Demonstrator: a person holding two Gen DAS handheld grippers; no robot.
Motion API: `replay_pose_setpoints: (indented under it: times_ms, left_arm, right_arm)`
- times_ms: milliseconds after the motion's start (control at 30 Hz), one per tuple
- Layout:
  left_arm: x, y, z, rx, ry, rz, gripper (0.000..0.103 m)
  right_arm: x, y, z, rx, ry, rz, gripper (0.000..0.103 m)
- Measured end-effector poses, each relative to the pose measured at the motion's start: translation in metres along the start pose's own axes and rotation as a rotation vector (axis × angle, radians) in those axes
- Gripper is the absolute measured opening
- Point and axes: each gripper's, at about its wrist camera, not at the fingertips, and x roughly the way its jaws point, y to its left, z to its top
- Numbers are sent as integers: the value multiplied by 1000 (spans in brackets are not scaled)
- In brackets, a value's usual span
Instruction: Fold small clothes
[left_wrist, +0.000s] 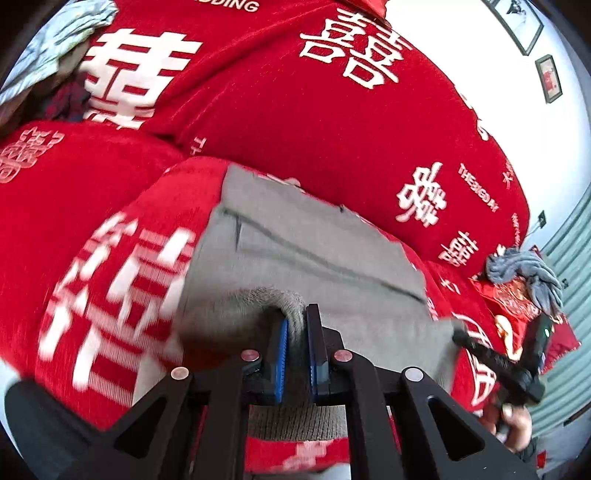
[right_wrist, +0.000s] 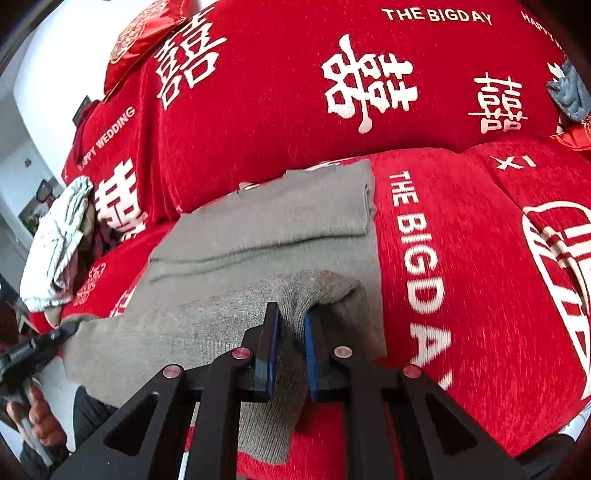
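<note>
We count two hand-held grippers, left (left_wrist: 297, 325) and right (right_wrist: 291, 323), each with two blue-padded fingers. One grey knitted garment (right_wrist: 266, 229) lies on one red sofa cover (right_wrist: 461, 258). Elsewhere we count one grey-blue cloth bundle (left_wrist: 524, 273), one pale crumpled cloth (right_wrist: 59, 236) and one red embroidered cushion (right_wrist: 144, 33). Two framed pictures (left_wrist: 550, 79) hang on the wall. One bare hand (right_wrist: 40, 424) shows in each view.

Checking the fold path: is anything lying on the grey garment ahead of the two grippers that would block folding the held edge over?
Nothing visible. Both the left gripper and right gripper pinch the grey garment; its surface ahead is bare, and the cloth pile sits off to the side.
</note>
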Motion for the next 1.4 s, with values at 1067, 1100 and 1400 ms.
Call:
replay_pose_setpoints:
  times_ms: [1067, 1100, 1400]
  left_arm:
    - [4, 45, -30, -117, 6, -21, 87]
    - [1, 45, -31, -137, -32, 13, 88]
    - [39, 32, -33, -192, 157, -154, 88]
  right_arm:
    - [17, -18, -22, 83, 90, 116, 56]
    - [17, -18, -22, 87, 88, 121, 56]
    - [19, -19, -23, 85, 104, 121, 56]
